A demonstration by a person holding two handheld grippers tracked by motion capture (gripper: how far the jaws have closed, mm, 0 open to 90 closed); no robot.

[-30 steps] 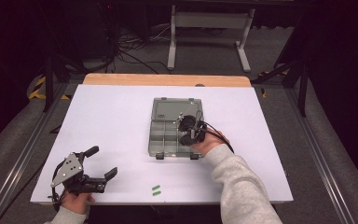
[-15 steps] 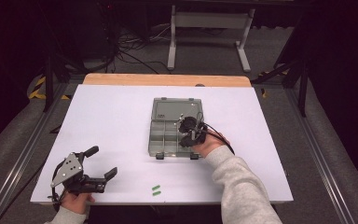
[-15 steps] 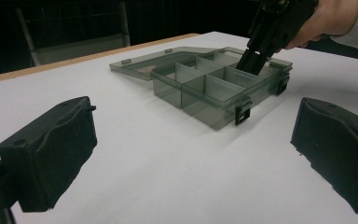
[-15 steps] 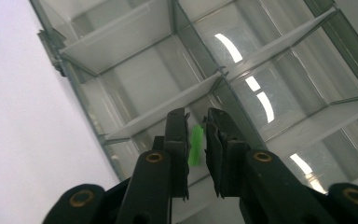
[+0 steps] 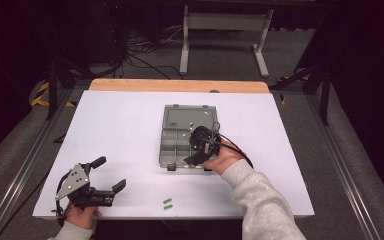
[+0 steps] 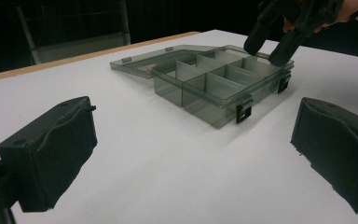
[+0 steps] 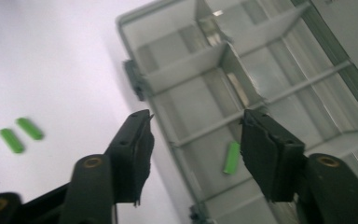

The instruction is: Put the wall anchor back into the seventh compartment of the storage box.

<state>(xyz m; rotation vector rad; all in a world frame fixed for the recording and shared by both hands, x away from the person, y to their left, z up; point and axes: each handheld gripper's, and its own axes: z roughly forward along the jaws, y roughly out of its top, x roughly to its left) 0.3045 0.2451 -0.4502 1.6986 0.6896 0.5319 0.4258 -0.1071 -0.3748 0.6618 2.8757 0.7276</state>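
Observation:
A clear grey compartment box (image 5: 180,120) lies open mid-table, its lid flat behind it. My right gripper (image 5: 194,153) hovers over the box's near right compartments. Its jaws have just been opening and now stand apart with nothing pressed between them (image 7: 196,140). Below them a green stick (image 7: 231,157) lies loose in a compartment. Two more green sticks (image 5: 167,203) lie on the table near the front edge, also seen beside the box (image 7: 21,133). My left gripper (image 5: 111,173) rests open at the front left, facing the box (image 6: 214,88), with nothing between its jaws (image 6: 191,154).
The white table top (image 5: 120,125) ends in a wooden strip (image 5: 180,85) at the far side. A metal stand (image 5: 225,30) and cables lie on the floor beyond. The right gripper (image 6: 272,44) hangs over the box's far corner in the left gripper view.
The right gripper has lifted slightly above the box and its jaws have spread apart. The left gripper has stayed where it was.

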